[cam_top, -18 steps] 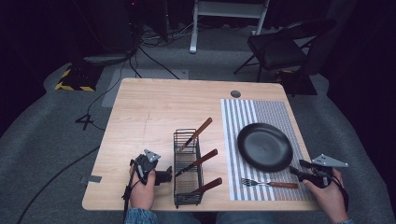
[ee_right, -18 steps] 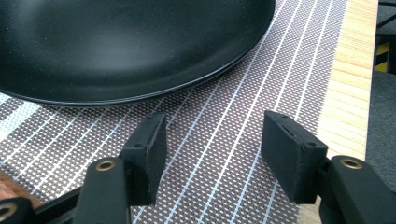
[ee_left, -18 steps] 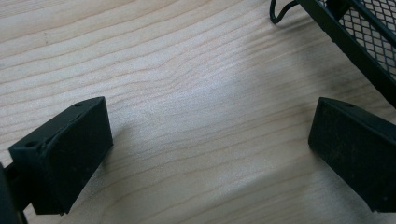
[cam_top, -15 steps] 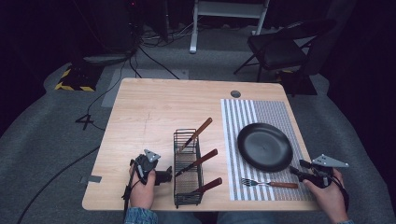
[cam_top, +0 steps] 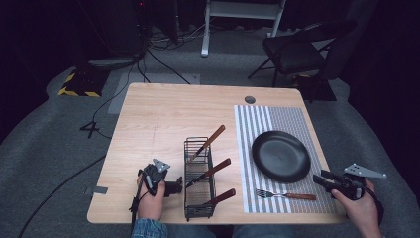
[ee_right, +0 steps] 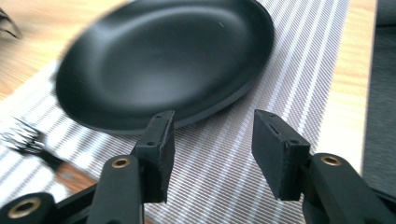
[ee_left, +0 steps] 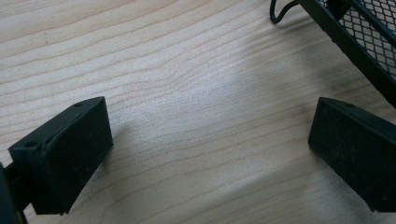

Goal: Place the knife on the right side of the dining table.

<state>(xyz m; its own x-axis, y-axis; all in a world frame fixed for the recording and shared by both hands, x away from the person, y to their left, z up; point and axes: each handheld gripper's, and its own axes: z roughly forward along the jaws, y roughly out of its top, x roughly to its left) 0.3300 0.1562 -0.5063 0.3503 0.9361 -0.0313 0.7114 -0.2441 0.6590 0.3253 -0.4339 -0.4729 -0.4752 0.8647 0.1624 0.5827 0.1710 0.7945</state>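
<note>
A black plate (cam_top: 281, 156) (ee_right: 163, 60) lies on a grey striped placemat (cam_top: 297, 121) (ee_right: 299, 70). In front of it on the mat rests a wooden-handled fork (cam_top: 285, 195) (ee_right: 21, 137). My right gripper (cam_top: 323, 178) (ee_right: 212, 135) hovers at the mat's near right corner, open, with nothing between its jaws; it points at the plate's rim. A black wire rack (cam_top: 188, 168) (ee_left: 359, 32) holds three wooden-handled utensils (cam_top: 219, 167). Just left of the rack, my left gripper (cam_top: 176, 187) (ee_left: 210, 135) is wide open over bare wood.
The wooden table (cam_top: 158, 119) has a round cable hole (cam_top: 250, 99) near its far edge. Beyond the table stand a dark chair (cam_top: 297, 49) and a white stand leg (cam_top: 205, 29), with cables on the grey floor.
</note>
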